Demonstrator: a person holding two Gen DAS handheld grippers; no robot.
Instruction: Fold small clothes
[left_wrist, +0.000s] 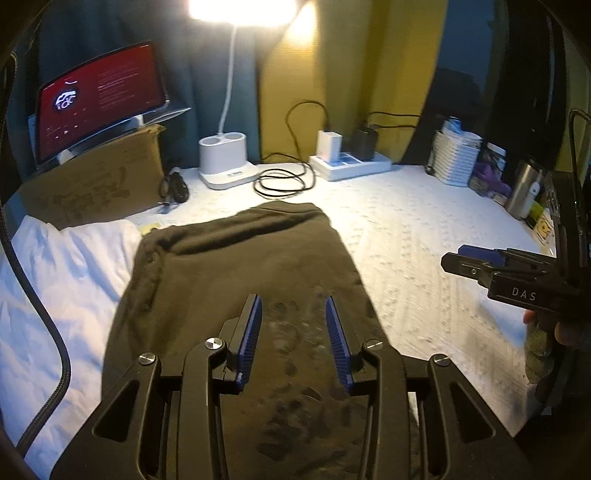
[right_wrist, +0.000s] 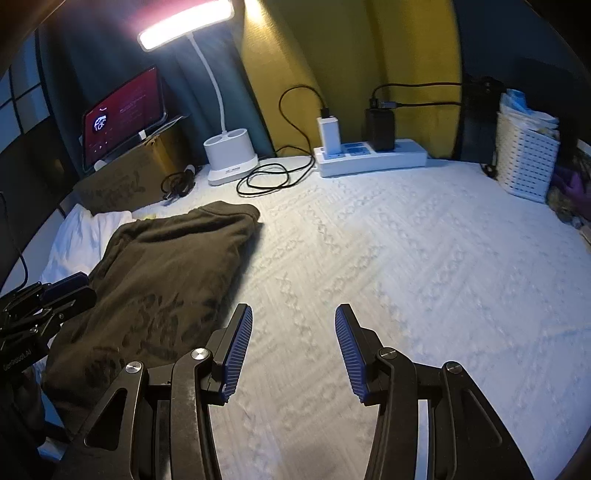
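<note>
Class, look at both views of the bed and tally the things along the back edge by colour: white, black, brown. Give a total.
White: 3 – white desk lamp with cup base, white power strip, white charger plug
Black: 2 – black power adapter, coiled black cable
Brown: 1 – brown cardboard box
Total: 6

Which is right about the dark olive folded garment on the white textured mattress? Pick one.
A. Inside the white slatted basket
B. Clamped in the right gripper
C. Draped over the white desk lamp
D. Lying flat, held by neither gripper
D: the dark olive folded garment lies flat on the white textured mattress, while the left gripper and the right gripper both stand open with nothing between their pads.
</note>
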